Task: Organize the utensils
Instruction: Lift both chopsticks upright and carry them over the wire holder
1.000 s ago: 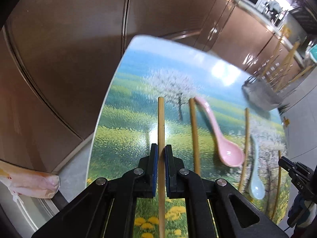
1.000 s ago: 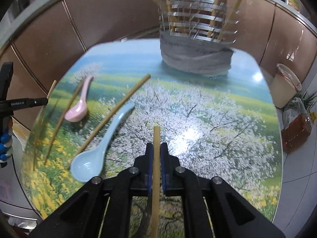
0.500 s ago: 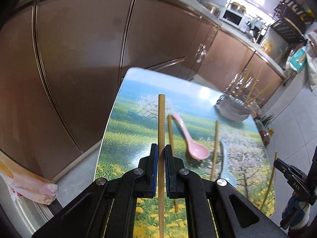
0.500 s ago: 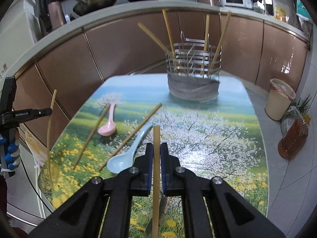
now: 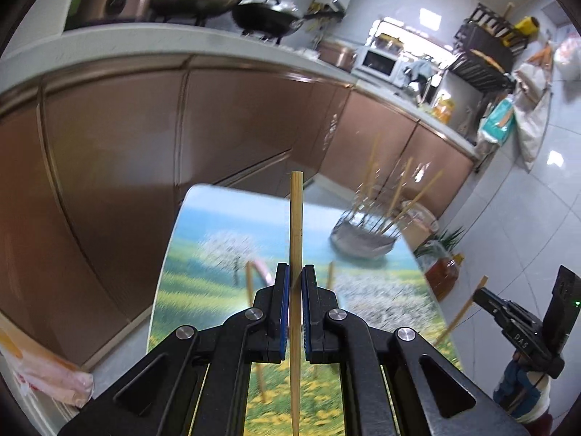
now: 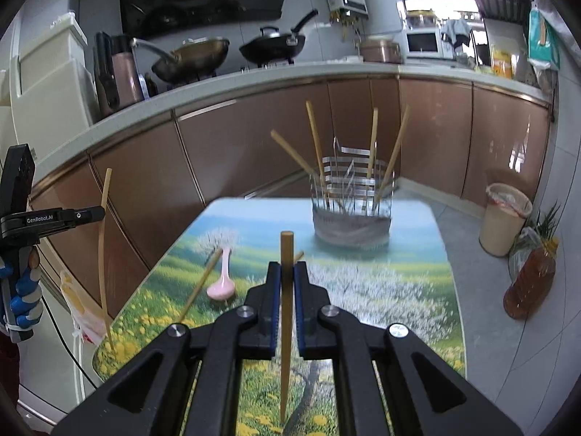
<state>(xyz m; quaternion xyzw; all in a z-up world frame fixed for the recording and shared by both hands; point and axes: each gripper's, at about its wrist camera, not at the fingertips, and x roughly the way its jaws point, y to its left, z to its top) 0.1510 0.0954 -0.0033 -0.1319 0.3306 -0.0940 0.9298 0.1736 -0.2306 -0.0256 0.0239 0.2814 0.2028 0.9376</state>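
My left gripper (image 5: 296,272) is shut on a wooden chopstick (image 5: 296,225), held well above the landscape-print table (image 5: 203,290). My right gripper (image 6: 287,267) is shut on another chopstick (image 6: 286,250), also raised. A metal wire utensil holder (image 6: 351,210) with several chopsticks stands at the table's far end; it also shows blurred in the left wrist view (image 5: 366,232). A pink spoon (image 6: 222,283) and a loose chopstick (image 6: 199,285) lie on the table's left part. The left gripper shows in the right wrist view (image 6: 89,213), the right gripper in the left wrist view (image 5: 483,296).
Brown kitchen cabinets (image 6: 254,152) run behind the table, with pans on the counter. A bin (image 6: 504,218) and an oil bottle (image 6: 530,283) stand on the floor to the right. A plastic bag (image 5: 43,374) lies at the left.
Both grippers have lifted up and back from the table with their chopsticks. The table and the holder now look smaller and farther. The blue spoon is hidden behind the right gripper.
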